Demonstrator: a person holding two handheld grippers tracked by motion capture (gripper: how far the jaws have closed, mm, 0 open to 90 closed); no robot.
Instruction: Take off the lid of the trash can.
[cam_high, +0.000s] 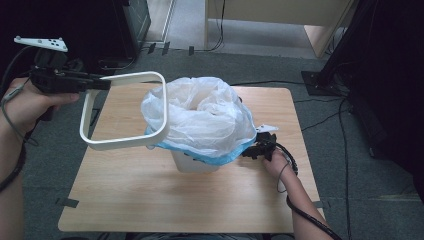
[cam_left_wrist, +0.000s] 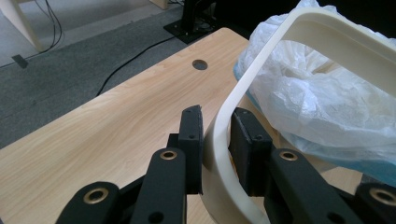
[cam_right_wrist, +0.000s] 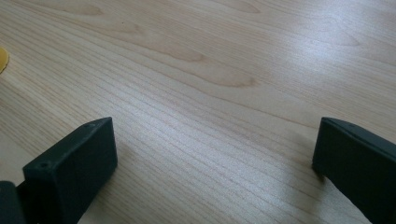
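A cream rectangular ring frame hangs tilted in the air beside a small white bin in the middle of the wooden table. The frame's right side overlaps the puffed white plastic bag that lines the bin, with a blue bag edge below it. My left gripper is shut on the frame's far left corner. In the left gripper view its pads clamp the cream bar, with the bag behind. My right gripper rests low by the bin's right side. Its jaws stand open over bare wood.
Grey carpet with cables surrounds the table. Black stands rise at the right and dark equipment stands at the back left. A light wooden piece of furniture is behind. The table has a round hole. A yellow edge shows on the table.
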